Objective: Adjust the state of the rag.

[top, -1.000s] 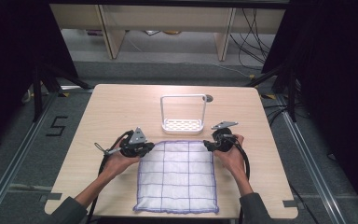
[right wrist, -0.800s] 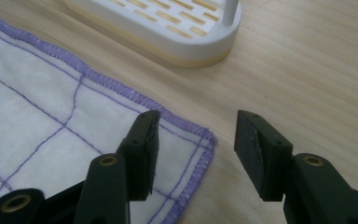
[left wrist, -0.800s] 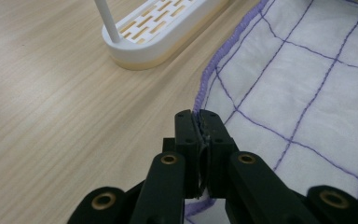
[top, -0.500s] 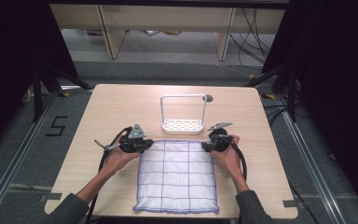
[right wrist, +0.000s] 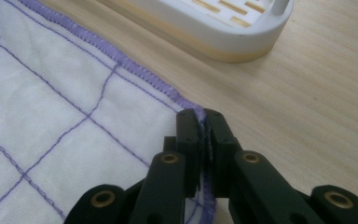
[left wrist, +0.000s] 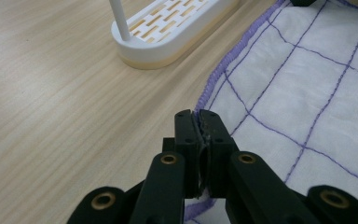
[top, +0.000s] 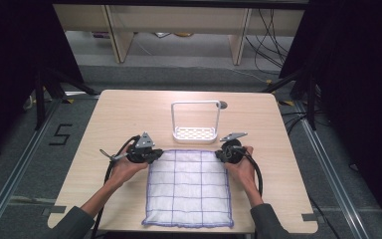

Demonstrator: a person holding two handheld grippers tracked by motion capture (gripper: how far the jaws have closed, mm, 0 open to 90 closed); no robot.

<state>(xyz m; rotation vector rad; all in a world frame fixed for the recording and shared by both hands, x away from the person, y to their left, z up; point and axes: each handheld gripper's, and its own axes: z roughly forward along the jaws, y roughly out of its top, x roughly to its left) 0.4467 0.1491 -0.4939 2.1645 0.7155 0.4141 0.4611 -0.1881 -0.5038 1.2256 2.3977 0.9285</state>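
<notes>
Since the frame half a second back, both my hands had barely shifted on the table (top: 119, 114); the change was in my right gripper (top: 225, 154), whose jaws had just been closing and now stood pinched on the cloth's far right corner, the purple hem caught between them.

Between my two grippers the cloth (top: 189, 186) lay spread flat, reaching from them back toward my sleeves, a white square crossed by thin purple lines and bound with a purple stitched edge. I judged it light, limp and thin: it would sag and fold under its own weight the moment it left the wood, and it would not slip much, since the woven hem gave the pads something to bite. The corners at the hem seemed the right places to take it, one for each gripper, so it could hang or fold evenly.

Just beyond both grippers stood the white rack (top: 195, 133), apart from the cloth.

My left gripper (top: 151, 155) was clenched as well, its jaws together on the cloth's far left corner (left wrist: 204, 122).
</notes>
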